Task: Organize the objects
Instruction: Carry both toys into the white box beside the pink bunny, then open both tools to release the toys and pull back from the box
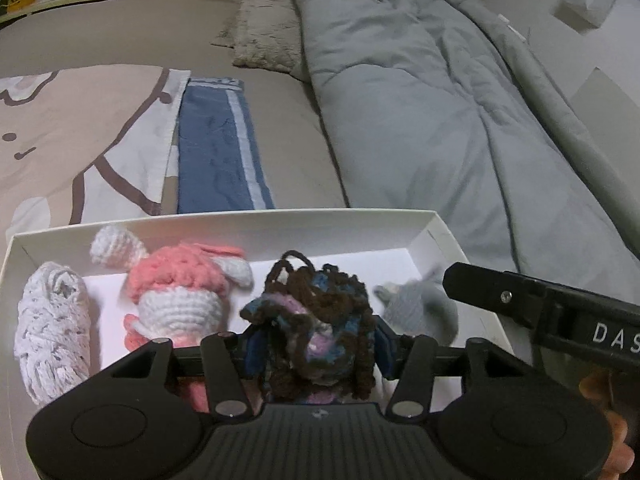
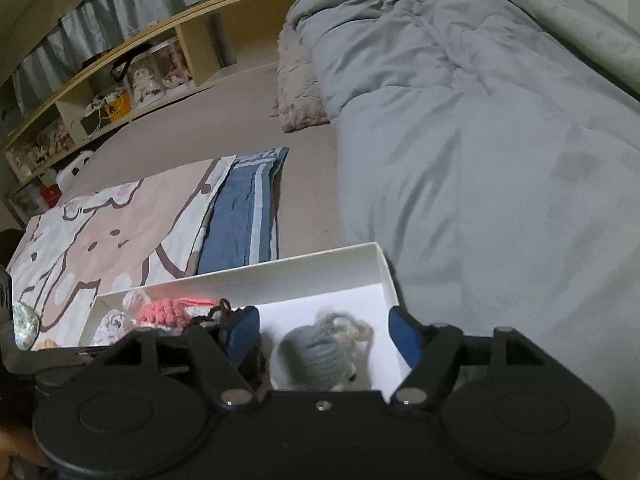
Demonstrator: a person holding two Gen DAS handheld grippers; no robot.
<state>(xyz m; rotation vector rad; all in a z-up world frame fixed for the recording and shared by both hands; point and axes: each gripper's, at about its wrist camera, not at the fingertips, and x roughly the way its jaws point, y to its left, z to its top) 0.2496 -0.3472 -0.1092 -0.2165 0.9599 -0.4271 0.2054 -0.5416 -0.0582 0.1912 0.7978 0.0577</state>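
Crocheted toys are being dropped into a shallow white box (image 1: 436, 236) that sits on the bed, next to a grey duvet (image 1: 420, 120). The left tongs (image 1: 316, 344) stand part open around a doll with brown yarn hair (image 1: 316, 320); the blue pads flank its sides, and I cannot tell whether they touch it. The doll appears to rest on the box floor, between a pink-and-white crochet doll (image 1: 180, 292) and a small grey crochet toy (image 1: 420, 312). A white crochet bundle (image 1: 52, 320) lies at the box's left end. In the right wrist view the right tongs (image 2: 324, 336) gape wide over that grey crochet toy (image 2: 316, 352), with clear space between each pad and the yarn, so nothing is held there.

To finish the release cleanly, I would spread the left pads wider before lifting, because loose yarn loops can snag on them. Lift each tool straight up, clear of the box's walls, so neither toy is dragged or tipped onto its neighbour.
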